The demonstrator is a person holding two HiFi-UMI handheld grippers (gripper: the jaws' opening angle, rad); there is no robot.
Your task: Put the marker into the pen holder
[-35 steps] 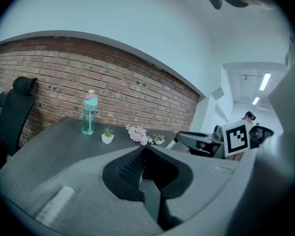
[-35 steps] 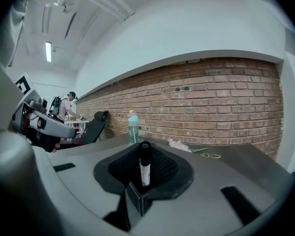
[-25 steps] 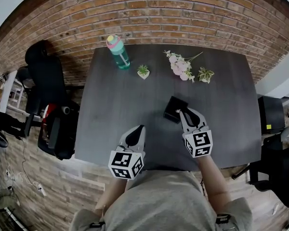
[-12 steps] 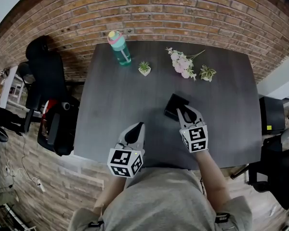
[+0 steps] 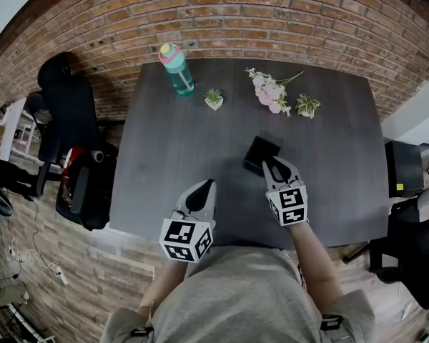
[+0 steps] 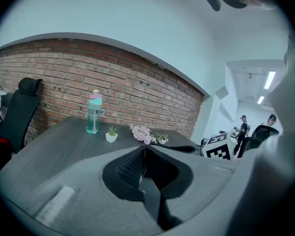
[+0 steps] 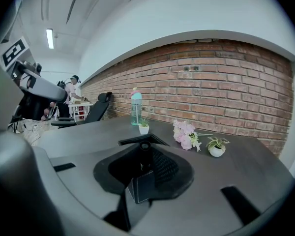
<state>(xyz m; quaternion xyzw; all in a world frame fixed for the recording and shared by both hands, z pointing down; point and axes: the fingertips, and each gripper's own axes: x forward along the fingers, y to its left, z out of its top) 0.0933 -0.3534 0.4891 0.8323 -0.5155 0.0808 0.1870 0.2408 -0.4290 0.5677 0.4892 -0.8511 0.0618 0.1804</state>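
Bottle (image 5: pixel 176 70): far left of the holder (image 5: pixel 258 151) and behind it, by the back edge of the table (image 5: pixel 164 163). It is clear of the work.
Left gripper (image 6: pixel 144 149): left of the holder, nearer the person. Its jaws are pressed together on nothing, parked, I judge, so the other hand can do the job.
Flowers (image 5: pixel 269 93): behind the holder and well apart from it, so no obstacle.
Holder: a black square box with its mouth up, just beyond the right gripper's tips. A short dip should reach it.
Marker (image 7: pixel 144 156): clamped between the right gripper's pads and lying along the jaws, its round end at the holder's rim. Whether it has passed the rim I cannot tell. The front end is left free, likely so it can enter first.
Marker look: a slim, dark barrel with a rounded end; no print is legible.
Right gripper (image 5: pixel 272 166): on the holder's near side, clenched on the marker and tilted slightly down toward the mouth.
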